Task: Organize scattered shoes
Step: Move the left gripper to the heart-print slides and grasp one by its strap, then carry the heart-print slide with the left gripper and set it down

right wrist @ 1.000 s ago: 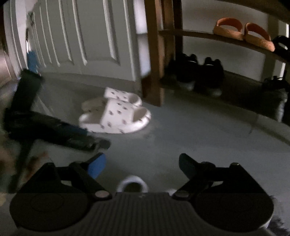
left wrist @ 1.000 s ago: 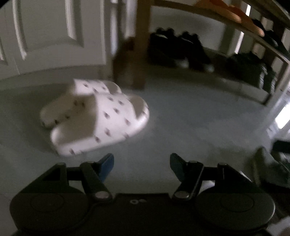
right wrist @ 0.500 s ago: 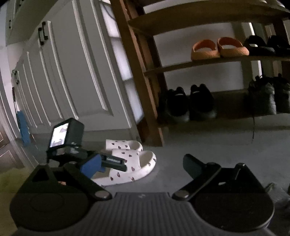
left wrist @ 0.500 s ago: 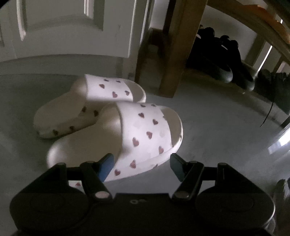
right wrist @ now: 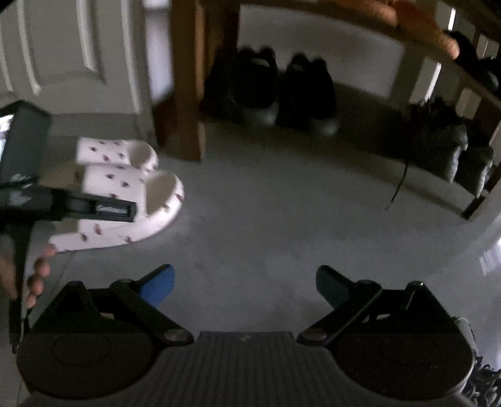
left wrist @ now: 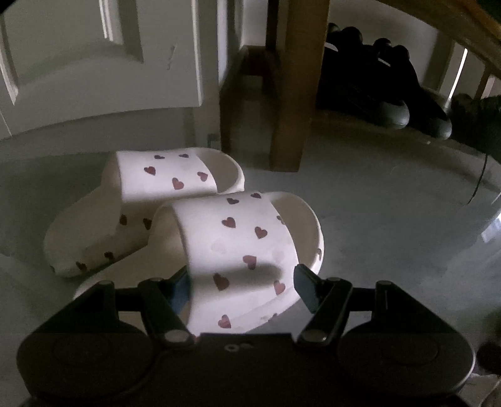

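Two white slippers with dark red hearts lie side by side on the grey floor, toes toward the shoe rack. The near slipper (left wrist: 244,231) has its strap between the fingers of my left gripper (left wrist: 242,272). The jaws straddle it at a middling width and the pads do not visibly press. Its left finger is partly hidden behind the strap. The far slipper (left wrist: 166,175) lies just beyond. In the right wrist view both slippers (right wrist: 156,200) sit at the left under the left gripper's black body (right wrist: 94,209). My right gripper (right wrist: 245,269) hangs wide open over bare floor.
A wooden rack post (left wrist: 291,94) stands just behind the slippers, beside a white panelled door (left wrist: 94,62). Black shoes (right wrist: 281,90) fill the bottom shelf, grey shoes (right wrist: 438,147) sit further right, and orange slippers (right wrist: 422,25) lie on the shelf above. A hand (right wrist: 37,272) shows at the left edge.
My left gripper has come in low onto the near slipper and now straddles its strap. The right gripper has swung downward toward the floor, with its jaws a little wider.
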Demonstrator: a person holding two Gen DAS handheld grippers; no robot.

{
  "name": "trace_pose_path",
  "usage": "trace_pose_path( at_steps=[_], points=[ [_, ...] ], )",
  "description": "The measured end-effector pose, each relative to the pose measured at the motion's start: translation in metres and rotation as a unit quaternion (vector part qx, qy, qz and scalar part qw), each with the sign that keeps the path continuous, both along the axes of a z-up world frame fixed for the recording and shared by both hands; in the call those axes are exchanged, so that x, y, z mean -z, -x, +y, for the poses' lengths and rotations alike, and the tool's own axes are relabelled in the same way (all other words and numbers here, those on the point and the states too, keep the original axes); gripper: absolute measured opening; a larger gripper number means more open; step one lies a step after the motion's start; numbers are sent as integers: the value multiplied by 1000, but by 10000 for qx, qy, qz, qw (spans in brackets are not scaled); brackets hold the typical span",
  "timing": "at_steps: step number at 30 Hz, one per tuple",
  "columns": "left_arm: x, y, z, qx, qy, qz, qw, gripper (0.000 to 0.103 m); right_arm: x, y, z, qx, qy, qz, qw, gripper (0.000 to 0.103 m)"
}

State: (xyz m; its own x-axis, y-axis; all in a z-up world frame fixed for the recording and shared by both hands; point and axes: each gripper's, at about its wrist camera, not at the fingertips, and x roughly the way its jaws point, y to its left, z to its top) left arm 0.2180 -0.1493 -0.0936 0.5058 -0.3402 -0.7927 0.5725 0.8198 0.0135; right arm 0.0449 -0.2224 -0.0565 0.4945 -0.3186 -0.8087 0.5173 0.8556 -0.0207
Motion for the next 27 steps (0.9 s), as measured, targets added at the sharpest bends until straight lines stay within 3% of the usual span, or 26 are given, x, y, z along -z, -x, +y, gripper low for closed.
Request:
trace_pose_path(
  at_steps=[6, 10, 12, 14, 16, 23, 27],
  points=[
    [5, 0, -3, -6, -24, -69, 10000, 69, 6, -28, -25, -12, 417, 98, 9991, 98],
    [6, -2, -2, 47, 136, -22, 9999, 66, 6, -31, -32, -34, 385, 16, 9993, 98],
    [7, -4, -1, 64, 279, 35, 9996, 59, 5, -29, -31, -66, 434, -72, 9990, 98],
    [5, -4, 4, 136, 572, 104, 9982, 36, 6, -27, -30, -108, 402, -95, 9991, 98],
    [4, -3, 6, 195, 791, 215, 9964, 26, 7, -24, -28, -146, 354, -90, 9992, 98],
    [-7, 22, 3, 585, 722, -164, 9955, 15, 9, -10, -36, -61, 279, -120, 9995, 98],
    [-21, 39, 16, 591, 764, -234, 9950, 16, 6, 1, -38, -142, 436, -166, 9988, 98]
  ],
)
